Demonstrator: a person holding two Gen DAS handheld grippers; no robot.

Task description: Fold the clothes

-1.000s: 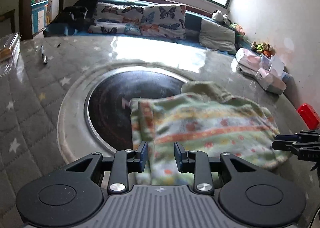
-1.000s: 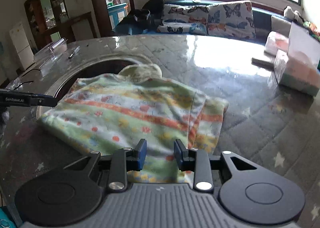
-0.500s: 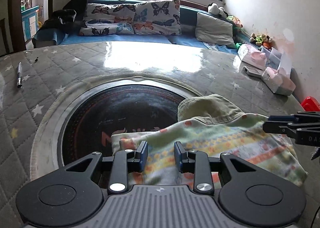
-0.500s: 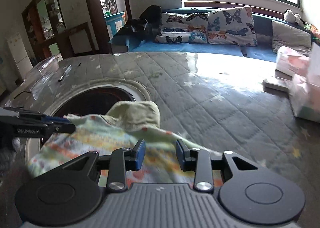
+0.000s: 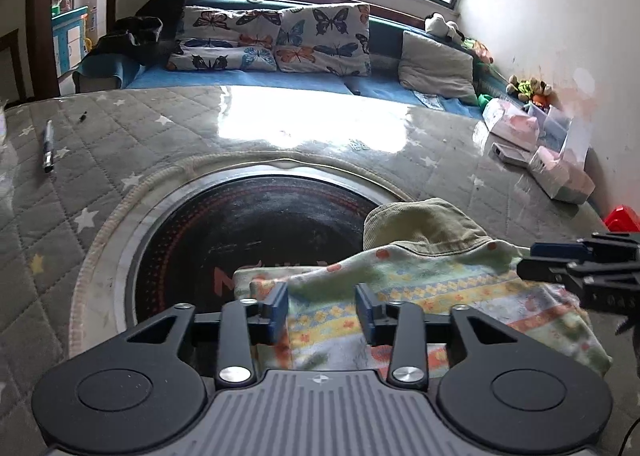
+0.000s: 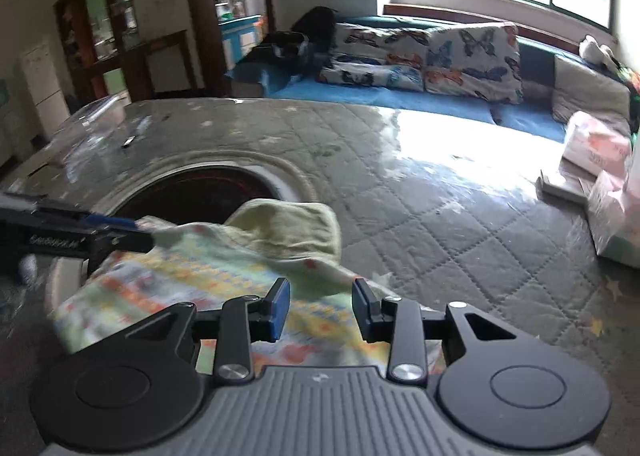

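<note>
A pale green fleece garment (image 5: 436, 296) with orange and yellow patterned stripes lies folded on the table, its plain green hood (image 5: 420, 224) at the far side. It also shows in the right wrist view (image 6: 208, 276). My left gripper (image 5: 322, 314) is open, its jaws low over the garment's near left edge, nothing between them. My right gripper (image 6: 320, 310) is open over the garment's near right edge. The right gripper's fingers (image 5: 576, 268) show at the right of the left view, the left gripper's fingers (image 6: 80, 236) at the left of the right view.
The table has a grey quilted star-pattern cover (image 5: 120, 144) and a round dark inset (image 5: 248, 224) under the garment's left part. A pen (image 5: 48, 144) lies far left. Pink boxes (image 5: 556, 172) and a red item (image 5: 622, 216) stand at the right edge. A sofa (image 5: 280, 40) is behind.
Both grippers have pulled back toward the garment's near edge and dropped lower. The garment looks more compact than a second ago, with the hood showing on top at the far side.
</note>
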